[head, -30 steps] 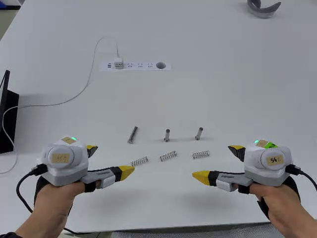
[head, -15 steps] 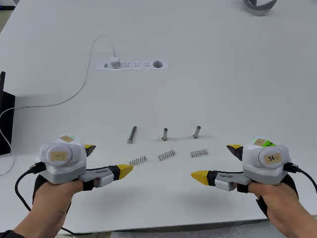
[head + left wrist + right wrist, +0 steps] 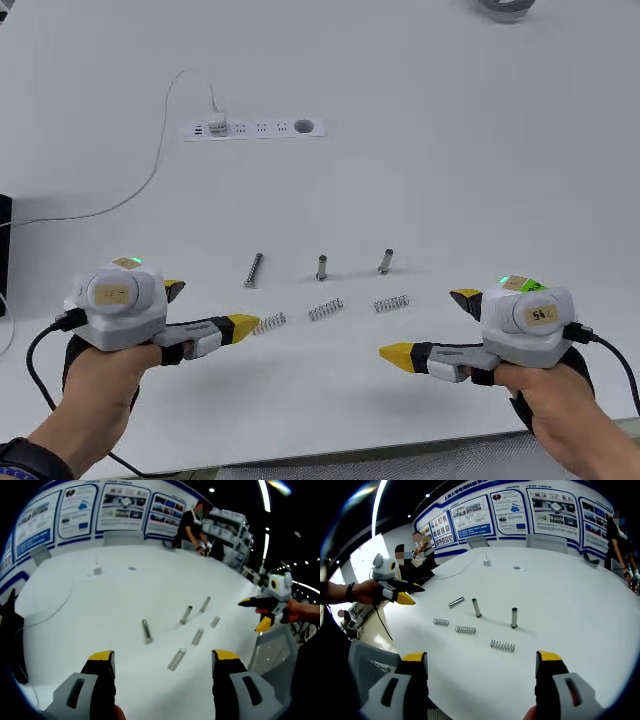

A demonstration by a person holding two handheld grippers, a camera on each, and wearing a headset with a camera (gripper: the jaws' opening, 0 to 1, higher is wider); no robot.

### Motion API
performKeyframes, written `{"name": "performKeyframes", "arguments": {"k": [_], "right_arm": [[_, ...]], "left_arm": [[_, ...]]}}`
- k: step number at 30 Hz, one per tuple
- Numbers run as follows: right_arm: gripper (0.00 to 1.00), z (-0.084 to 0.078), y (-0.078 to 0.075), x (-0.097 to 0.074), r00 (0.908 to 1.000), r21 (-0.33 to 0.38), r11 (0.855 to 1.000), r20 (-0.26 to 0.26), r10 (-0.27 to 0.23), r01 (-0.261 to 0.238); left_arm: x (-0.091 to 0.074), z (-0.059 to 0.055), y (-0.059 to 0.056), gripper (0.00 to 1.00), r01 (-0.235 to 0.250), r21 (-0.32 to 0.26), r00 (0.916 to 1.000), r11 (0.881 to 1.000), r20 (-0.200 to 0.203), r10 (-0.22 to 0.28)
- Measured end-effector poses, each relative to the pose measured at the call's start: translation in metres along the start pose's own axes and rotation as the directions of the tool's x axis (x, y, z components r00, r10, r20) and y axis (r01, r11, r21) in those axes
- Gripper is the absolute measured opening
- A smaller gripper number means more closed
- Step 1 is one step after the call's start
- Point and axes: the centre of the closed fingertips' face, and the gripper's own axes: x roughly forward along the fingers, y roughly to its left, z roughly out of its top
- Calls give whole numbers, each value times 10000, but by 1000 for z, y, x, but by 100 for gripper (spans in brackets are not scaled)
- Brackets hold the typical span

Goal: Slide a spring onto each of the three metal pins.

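Observation:
Three short metal pins stand in a row mid-table: the left pin [image 3: 253, 270] lies on its side, the middle pin [image 3: 321, 267] and right pin [image 3: 385, 261] stand upright. In front of each lies a small coil spring: left [image 3: 268, 323], middle [image 3: 326, 310], right [image 3: 392, 302]. My left gripper [image 3: 212, 307] is open, its near yellow tip just left of the left spring. My right gripper [image 3: 430, 324] is open too, in front and to the right of the right spring. In the left gripper view the springs [image 3: 176, 659] lie ahead of the jaws; the right gripper view shows the pins [image 3: 514, 618] and springs [image 3: 502, 645].
A white power strip [image 3: 252, 128] with a plugged adapter and a cable [image 3: 150, 175] lies further back. A black object [image 3: 3, 250] sits at the table's left edge. The table's front edge runs just under my hands. People stand in the background [image 3: 192, 527].
The head camera has shifted, moving everything left and up in the picture. My left gripper has edged forward, level with the left spring. Pins and springs lie as before.

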Motion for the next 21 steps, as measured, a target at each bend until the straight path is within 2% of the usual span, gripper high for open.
{"name": "performKeyframes", "arguments": {"k": [3, 21], "right_arm": [[91, -1, -1, -1, 10000, 41, 10000, -1, -20, 20], [90, -8, 1, -3, 10000, 217, 9997, -81, -54, 56]], "left_arm": [[5, 1, 3, 80, 3, -67, 10000, 10000, -33, -3], [26, 11, 3, 78, 4, -96, 9999, 10000, -170, -6]]}}
